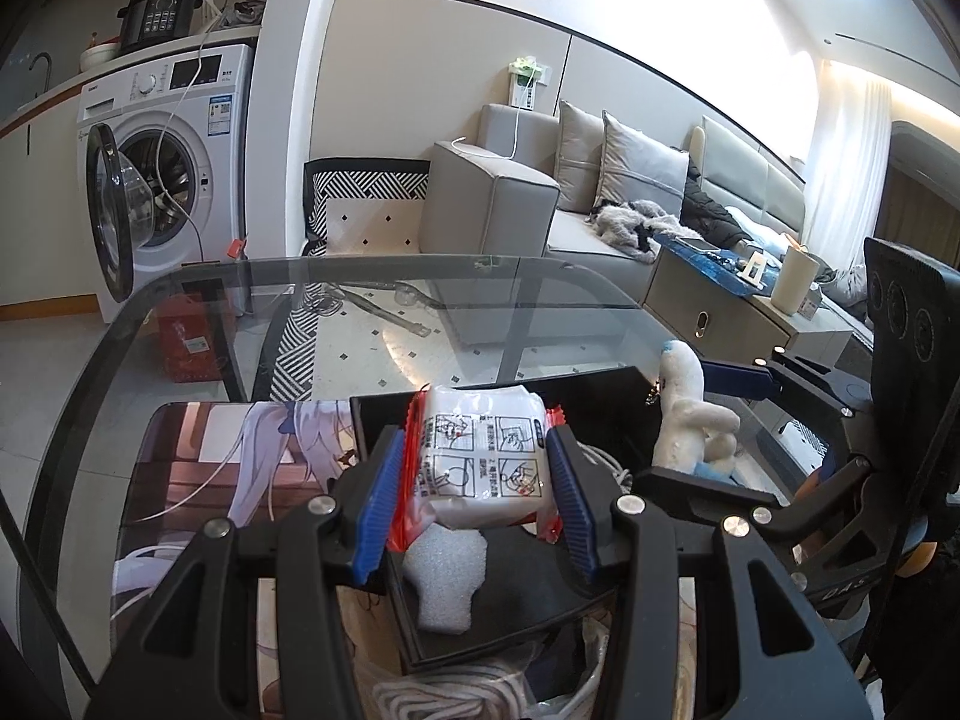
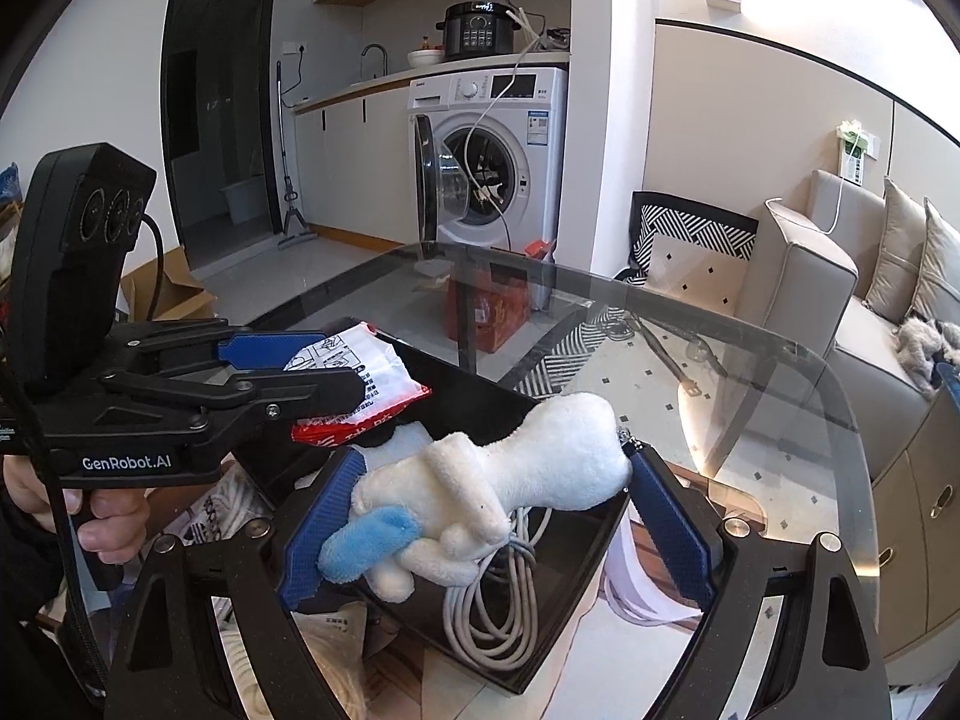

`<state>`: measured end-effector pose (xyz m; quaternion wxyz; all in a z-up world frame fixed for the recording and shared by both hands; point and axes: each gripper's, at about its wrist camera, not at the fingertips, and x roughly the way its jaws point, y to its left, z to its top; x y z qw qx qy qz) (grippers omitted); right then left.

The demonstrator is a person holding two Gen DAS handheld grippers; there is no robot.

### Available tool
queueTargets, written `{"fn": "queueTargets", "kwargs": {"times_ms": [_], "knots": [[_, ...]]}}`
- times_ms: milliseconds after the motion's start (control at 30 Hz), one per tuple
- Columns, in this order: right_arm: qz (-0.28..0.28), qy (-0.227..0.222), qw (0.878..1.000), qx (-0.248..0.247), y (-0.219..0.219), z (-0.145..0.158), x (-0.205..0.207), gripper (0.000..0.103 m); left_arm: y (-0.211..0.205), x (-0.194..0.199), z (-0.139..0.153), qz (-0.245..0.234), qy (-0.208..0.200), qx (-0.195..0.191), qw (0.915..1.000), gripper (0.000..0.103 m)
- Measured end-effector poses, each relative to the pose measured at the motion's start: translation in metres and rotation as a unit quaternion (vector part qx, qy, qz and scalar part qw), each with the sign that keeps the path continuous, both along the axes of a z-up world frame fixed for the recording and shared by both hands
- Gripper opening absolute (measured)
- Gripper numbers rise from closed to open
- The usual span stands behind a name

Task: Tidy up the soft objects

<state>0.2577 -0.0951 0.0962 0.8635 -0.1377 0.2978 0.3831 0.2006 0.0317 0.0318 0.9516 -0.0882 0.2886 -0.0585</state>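
Glass-topped bench [image 1: 198,300] stands in a living area, with a washing machine [image 1: 174,150] at 10 o'clock in the left wrist view, door open, and a grey sofa [image 1: 540,204] at 1 o'clock. On the bench sits a black tray [image 2: 540,648] holding a coiled grey cable [image 2: 498,612] and a piece of white foam [image 1: 444,582].

Left gripper [image 1: 474,474]: jaws closed about halfway, blue pads pressed on both sides of a white packet with red ends [image 1: 480,456], held above the tray over the foam.

Right gripper [image 2: 486,516]: jaws fairly wide, clamped on a white plush toy [image 2: 516,468] with a blue part, held crosswise between the 2 pads, above the coiled cable. In the left wrist view the toy appears at 3 o'clock of the packet, just beside it, not touching.

A printed mat [image 1: 240,468] lies on the bench at 9 o'clock of the tray
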Motion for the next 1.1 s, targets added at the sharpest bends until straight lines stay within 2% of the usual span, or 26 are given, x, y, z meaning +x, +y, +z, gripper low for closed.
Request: {"fn": "queueTargets", "kwargs": {"times_ms": [300, 400, 500, 600, 700, 767, 900, 1100], "knots": [[0.006, 0.004, 1.0, -0.016, 0.011, -0.011, 0.011, 0.091, -0.001, 0.006, -0.005, -0.008, 0.008, 0.006, 0.9999, 0.048], [0.006, 0.005, 1.0, -0.021, 0.012, -0.014, 0.013, 0.093, -0.001, 0.008, -0.007, -0.009, 0.013, 0.007, 0.9998, 0.048], [-0.002, -0.008, 1.0, -0.022, 0.012, -0.013, 0.01, 0.1, -0.003, 0.008, -0.007, -0.009, 0.015, 0.011, 0.9998, 0.051], [-0.006, -0.01, 1.0, -0.017, 0.006, -0.01, 0.005, 0.101, -0.003, 0.006, -0.005, -0.008, 0.016, 0.013, 0.9998, 0.059], [-0.013, -0.016, 1.0, -0.014, -0.003, -0.003, -0.002, 0.102, -0.004, -0.001, 0.0, -0.01, 0.007, 0.017, 0.9998, 0.074], [-0.02, -0.021, 1.0, -0.008, -0.011, 0.003, -0.01, 0.102, -0.005, -0.006, 0.004, -0.008, 0.001, 0.022, 0.9997, 0.092], [-0.039, -0.019, 0.999, 0.004, -0.024, 0.01, -0.024, 0.102, -0.004, -0.018, 0.012, -0.01, -0.009, 0.023, 0.9996, 0.102], [-0.066, -0.001, 0.998, 0.023, -0.041, 0.015, -0.045, 0.102, 0.0, -0.034, 0.02, 0.002, -0.013, 0.031, 0.9994, 0.103]]}}
